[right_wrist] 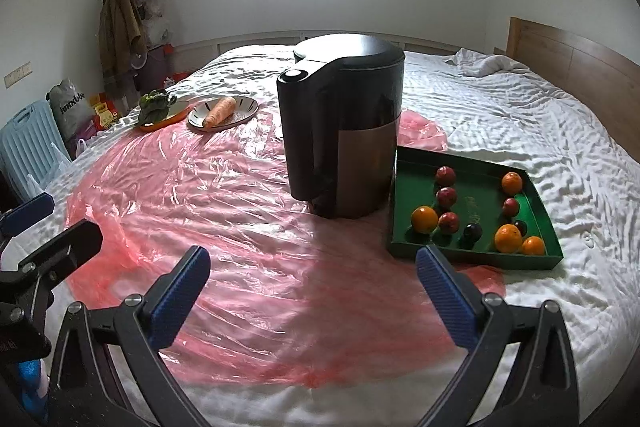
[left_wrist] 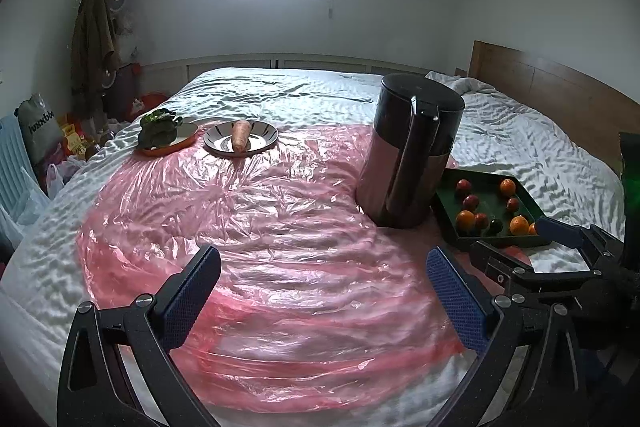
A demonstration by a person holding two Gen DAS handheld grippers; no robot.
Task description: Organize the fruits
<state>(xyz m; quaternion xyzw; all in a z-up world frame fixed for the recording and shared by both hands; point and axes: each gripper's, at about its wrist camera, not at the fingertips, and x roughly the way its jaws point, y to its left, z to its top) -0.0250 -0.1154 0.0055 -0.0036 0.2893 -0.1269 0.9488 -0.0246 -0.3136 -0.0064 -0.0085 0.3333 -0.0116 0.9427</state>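
Right gripper [right_wrist: 313,297] spread and empty, nearer to the fruit than my left.
Just ahead and to my right sits the green tray [right_wrist: 472,251] of oranges and red fruit; the near orange [right_wrist: 508,237] lies closest, beside the dark jug [right_wrist: 340,131]. Left gripper [left_wrist: 323,297] also spread, farther off.

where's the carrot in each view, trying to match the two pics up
Left wrist view: the carrot lies on a striped plate, upper left of centre, far across the pink plastic sheet.
Right wrist view: the carrot is on the same striped plate, upper left, left of the tall dark kettle-like container.
Shared landmark: that dark container, standing beside the green fruit tray, right of the carrot in both views.
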